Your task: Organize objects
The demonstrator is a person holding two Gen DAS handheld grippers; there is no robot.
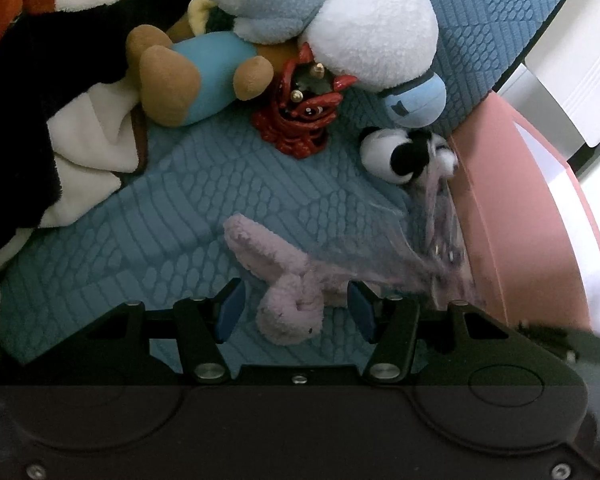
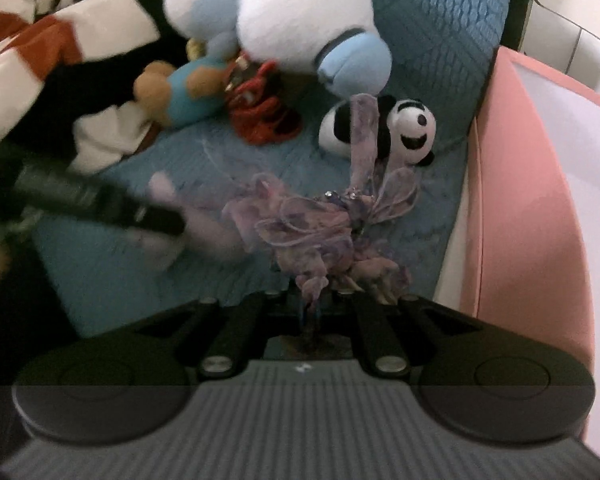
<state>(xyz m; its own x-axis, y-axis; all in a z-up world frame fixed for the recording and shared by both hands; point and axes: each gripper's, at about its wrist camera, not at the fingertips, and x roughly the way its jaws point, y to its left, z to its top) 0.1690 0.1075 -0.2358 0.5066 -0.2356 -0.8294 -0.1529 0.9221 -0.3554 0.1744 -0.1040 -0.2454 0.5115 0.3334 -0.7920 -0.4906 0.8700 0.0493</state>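
So the right tool (image 2: 314,300) has its jaws pinched nearly all the way together on a wisp of a purple gauzy thing (image 2: 324,220), some kind of sheer frilly fabric with little beads or sequins on it. It hangs just above the blue quilted bed cover (image 1: 148,208), right beside the pink bin (image 2: 520,200). Looks super light and floppy, so weight won't be a problem, but that thin mesh seems snaggy and the trim looks delicate. Pinching a bunched fold like it's doing is probably the safest hold; a single layer might tear or slip out.

The left tool (image 1: 294,308) sits partly open over a lilac plush bunny (image 1: 288,292) lying on the cover. The blue pads (image 1: 232,312) stand on either side of it and don't look like they're pressing it. That one's soft and squishy, so I'd close across the thick middle of the body, not a floppy ear.

Further back there's a panda plush (image 2: 404,128), a red ceramic-looking figurine (image 1: 300,116) (that one I'd call fragile and hard), a small bear in blue (image 1: 192,80) and a big white and blue plush (image 1: 340,24).
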